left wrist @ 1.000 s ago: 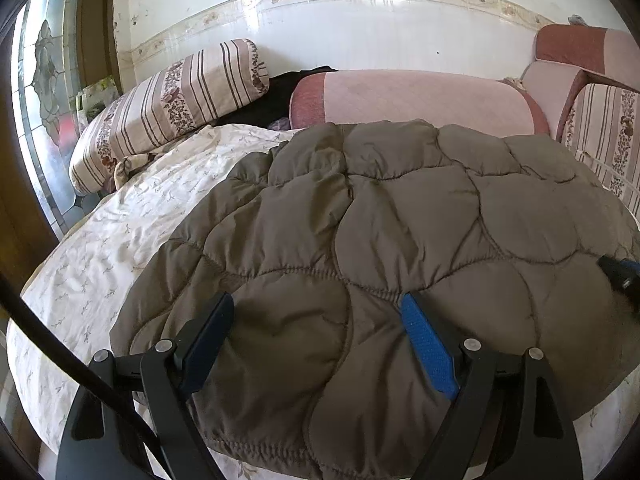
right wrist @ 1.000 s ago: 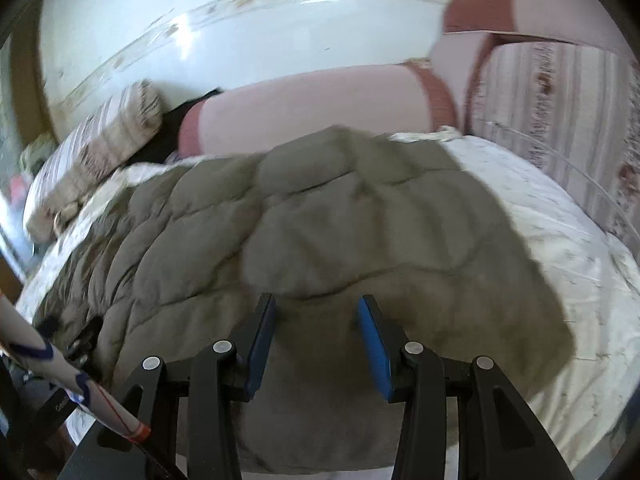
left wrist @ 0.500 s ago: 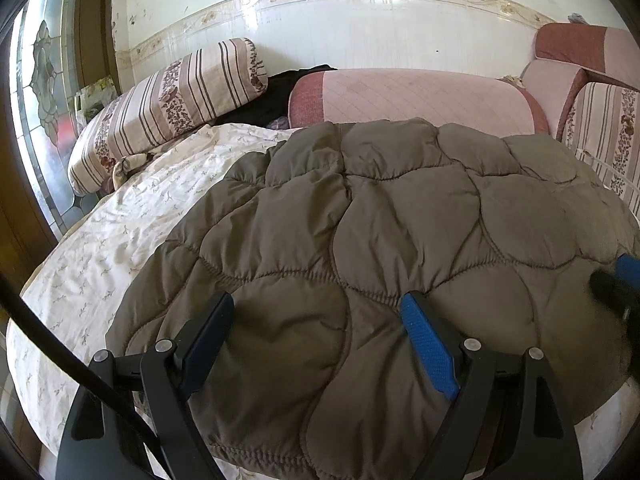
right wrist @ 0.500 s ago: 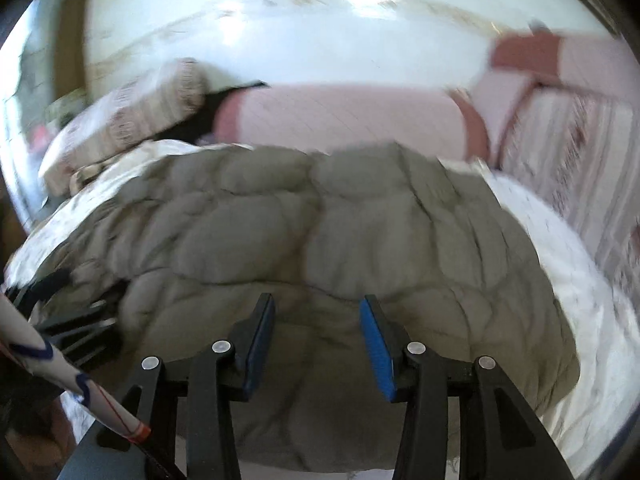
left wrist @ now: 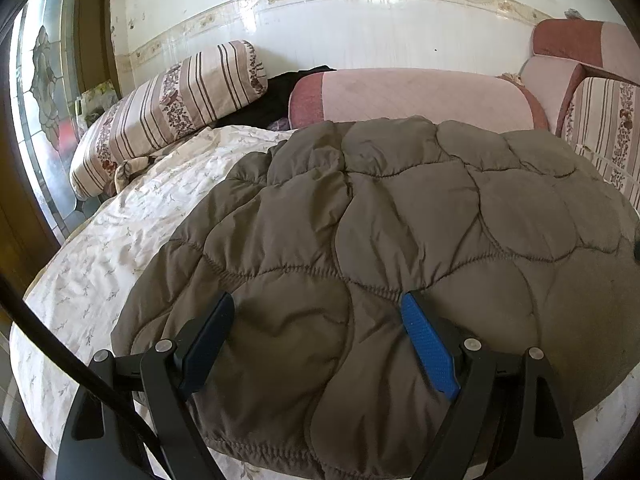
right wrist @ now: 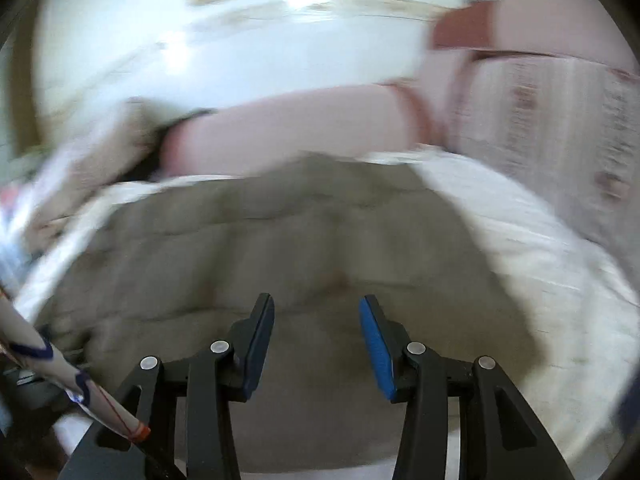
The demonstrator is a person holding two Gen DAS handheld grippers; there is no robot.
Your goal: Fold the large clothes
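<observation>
A large olive-brown quilted coat (left wrist: pixel 400 232) lies spread flat on a bed covered by a white flowered sheet (left wrist: pixel 132 232). My left gripper (left wrist: pixel 318 308) hovers over the coat's near hem, jaws wide open, nothing between the blue pads. In the right wrist view, which is blurred, the same coat (right wrist: pixel 280 248) fills the middle, and my right gripper (right wrist: pixel 316 308) stands open above its near edge, the pads apart with only air between them. Neither gripper holds any cloth.
A striped bolster (left wrist: pixel 172 108) and a pink bolster (left wrist: pixel 412 96) line the far wall, with a dark garment (left wrist: pixel 280 96) between them. Striped cushions (left wrist: pixel 600 128) stand at the right. A stained-glass door (left wrist: pixel 44 92) is at the left. A white cable (right wrist: pixel 60 376) crosses the right view's lower left.
The right wrist view swung left, then back right, and is now blurred. The other gripper, seen at the left view's right edge, has slipped almost out of frame. The left gripper kept still.
</observation>
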